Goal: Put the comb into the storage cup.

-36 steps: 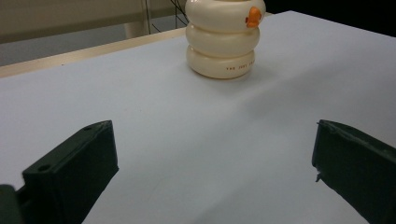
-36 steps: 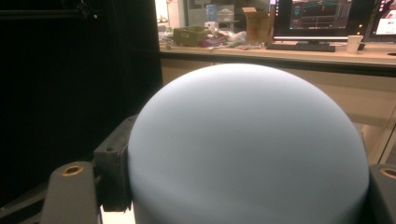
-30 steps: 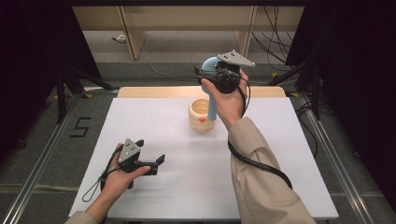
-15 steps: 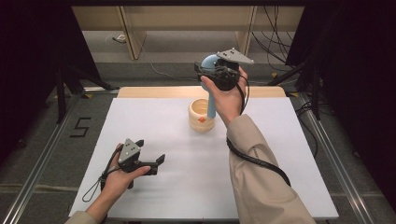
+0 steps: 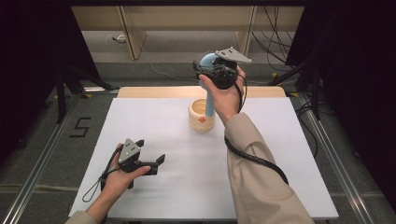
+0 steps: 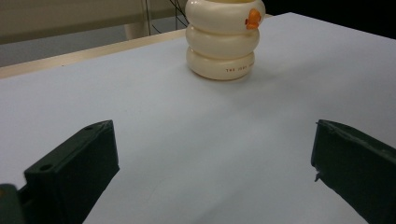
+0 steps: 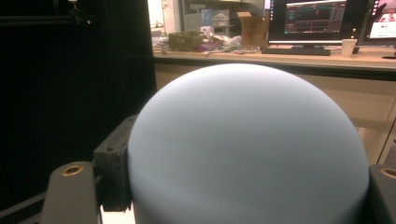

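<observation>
Blue brush [image 5: 208,88] clamped between right gripper [image 5: 215,74] jaws, above cup [image 5: 201,115].

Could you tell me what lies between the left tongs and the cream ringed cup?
Nothing: in the left gripper view, only bare white table stretches from the open left tongs to the cream ringed cup.

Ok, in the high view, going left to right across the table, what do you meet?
The left gripper, black with a grey three-cornered plate, jaws open, resting low on the white table → the cream ribbed cup with an orange duck mark → the right gripper, raised, shut on a pale blue round-headed tool.
</observation>
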Motion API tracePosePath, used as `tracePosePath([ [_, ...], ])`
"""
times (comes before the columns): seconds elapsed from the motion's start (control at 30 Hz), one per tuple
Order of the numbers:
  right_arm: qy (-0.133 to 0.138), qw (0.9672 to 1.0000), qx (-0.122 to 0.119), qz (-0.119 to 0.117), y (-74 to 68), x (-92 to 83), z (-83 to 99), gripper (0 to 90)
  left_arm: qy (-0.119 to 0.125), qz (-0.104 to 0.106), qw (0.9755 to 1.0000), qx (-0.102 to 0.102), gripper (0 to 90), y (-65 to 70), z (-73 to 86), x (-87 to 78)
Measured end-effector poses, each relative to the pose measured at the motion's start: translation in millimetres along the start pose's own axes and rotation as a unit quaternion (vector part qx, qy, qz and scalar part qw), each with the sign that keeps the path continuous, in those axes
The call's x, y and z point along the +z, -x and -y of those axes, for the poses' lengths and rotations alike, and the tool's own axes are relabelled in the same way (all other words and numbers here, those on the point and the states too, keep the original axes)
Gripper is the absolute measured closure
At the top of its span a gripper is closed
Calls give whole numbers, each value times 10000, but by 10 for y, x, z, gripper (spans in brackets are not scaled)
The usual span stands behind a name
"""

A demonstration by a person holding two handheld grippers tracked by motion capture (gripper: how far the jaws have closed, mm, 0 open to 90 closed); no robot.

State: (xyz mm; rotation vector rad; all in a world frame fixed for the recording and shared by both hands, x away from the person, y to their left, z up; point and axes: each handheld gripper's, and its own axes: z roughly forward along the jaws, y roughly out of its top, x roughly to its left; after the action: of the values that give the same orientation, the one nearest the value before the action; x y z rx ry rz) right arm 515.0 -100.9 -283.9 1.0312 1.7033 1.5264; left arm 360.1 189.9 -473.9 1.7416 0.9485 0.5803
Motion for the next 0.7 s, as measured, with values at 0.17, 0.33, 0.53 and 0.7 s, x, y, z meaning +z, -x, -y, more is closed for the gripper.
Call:
tracePosePath([
  [0.17, 44, 10000, -1, 15, 1, 25, -1, 257, 2, 1, 10000, 0, 3, -1, 0, 0],
  [0.33, 85, 10000, 5, 36, 16, 46, -2, 257, 0, 6, 10000, -4, 3, -2, 1, 1],
  [0.53, 112, 9999, -4, 66, 25, 70, -5, 257, -7, 10, 10000, -11, 3, -4, 2, 1],
  [0.7, 115, 9999, -6, 67, 28, 92, -4, 257, -6, 11, 10000, -13, 3, -5, 3, 1],
])
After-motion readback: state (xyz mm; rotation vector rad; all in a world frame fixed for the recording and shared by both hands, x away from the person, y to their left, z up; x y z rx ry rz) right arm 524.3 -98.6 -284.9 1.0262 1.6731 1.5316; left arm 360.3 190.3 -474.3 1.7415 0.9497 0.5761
